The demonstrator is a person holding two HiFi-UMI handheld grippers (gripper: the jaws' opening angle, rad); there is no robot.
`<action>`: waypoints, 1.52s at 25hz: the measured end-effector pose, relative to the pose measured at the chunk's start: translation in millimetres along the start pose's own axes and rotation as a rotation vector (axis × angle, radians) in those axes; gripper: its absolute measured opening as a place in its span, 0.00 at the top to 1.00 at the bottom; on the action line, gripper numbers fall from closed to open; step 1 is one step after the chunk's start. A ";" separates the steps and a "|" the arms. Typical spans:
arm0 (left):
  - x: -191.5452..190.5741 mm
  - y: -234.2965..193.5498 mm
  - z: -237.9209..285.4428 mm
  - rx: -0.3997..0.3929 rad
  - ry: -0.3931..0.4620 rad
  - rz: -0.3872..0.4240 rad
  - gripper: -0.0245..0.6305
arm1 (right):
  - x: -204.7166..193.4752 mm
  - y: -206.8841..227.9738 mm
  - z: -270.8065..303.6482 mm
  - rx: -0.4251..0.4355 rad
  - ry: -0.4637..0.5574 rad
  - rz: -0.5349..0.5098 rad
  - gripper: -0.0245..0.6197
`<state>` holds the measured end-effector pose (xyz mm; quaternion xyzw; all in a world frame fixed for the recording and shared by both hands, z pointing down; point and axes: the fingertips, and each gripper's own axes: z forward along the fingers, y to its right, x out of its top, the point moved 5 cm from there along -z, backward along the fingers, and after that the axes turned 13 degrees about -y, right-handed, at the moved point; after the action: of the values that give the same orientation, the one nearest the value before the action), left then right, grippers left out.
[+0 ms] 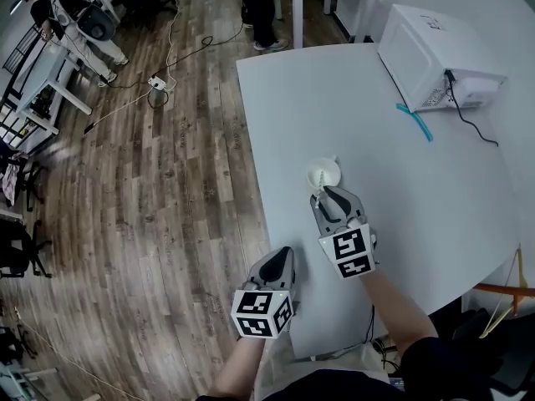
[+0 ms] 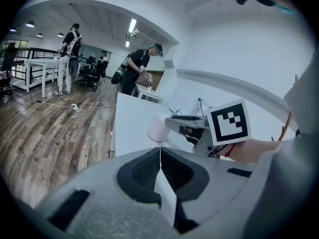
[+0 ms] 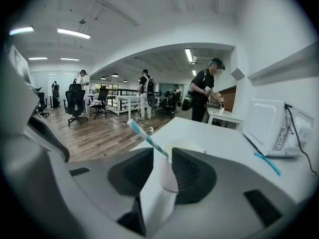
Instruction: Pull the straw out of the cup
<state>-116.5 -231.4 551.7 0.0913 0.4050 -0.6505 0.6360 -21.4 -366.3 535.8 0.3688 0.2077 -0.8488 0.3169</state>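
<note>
A white paper cup (image 1: 324, 173) stands on the white table (image 1: 351, 107). In the right gripper view a teal-and-white striped straw (image 3: 146, 138) sticks out of the cup (image 3: 171, 171) and leans to the left. My right gripper (image 3: 163, 156) is open just short of the cup, one jaw on each side of the straw's lower part, not closed on it. From the head view the right gripper (image 1: 328, 199) sits right behind the cup. My left gripper (image 1: 281, 256) is shut and empty near the table's left edge; its own view shows the cup (image 2: 158, 128) ahead.
A white microwave (image 1: 430, 57) stands at the table's far right, its black cable trailing over the top. A second teal straw (image 1: 415, 122) lies loose beside it. People stand at desks farther back on the wood floor (image 1: 150, 207).
</note>
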 end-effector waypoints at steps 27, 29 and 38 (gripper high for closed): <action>-4.6 13.1 -21.8 -0.027 0.015 0.019 0.93 | 17.0 -1.1 -34.7 -0.093 0.038 -0.024 0.89; -4.8 14.5 -25.7 -0.028 0.021 0.021 0.93 | 19.6 -2.7 -41.7 -0.100 0.047 -0.029 0.89; -7.3 21.2 -45.6 -0.036 0.037 0.035 0.93 | 26.4 -10.7 -77.5 -0.144 0.075 -0.052 0.89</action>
<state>-114.2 -193.6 517.7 0.0992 0.4266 -0.6301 0.6412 -4.4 -323.4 467.3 0.3711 0.2895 -0.8251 0.3124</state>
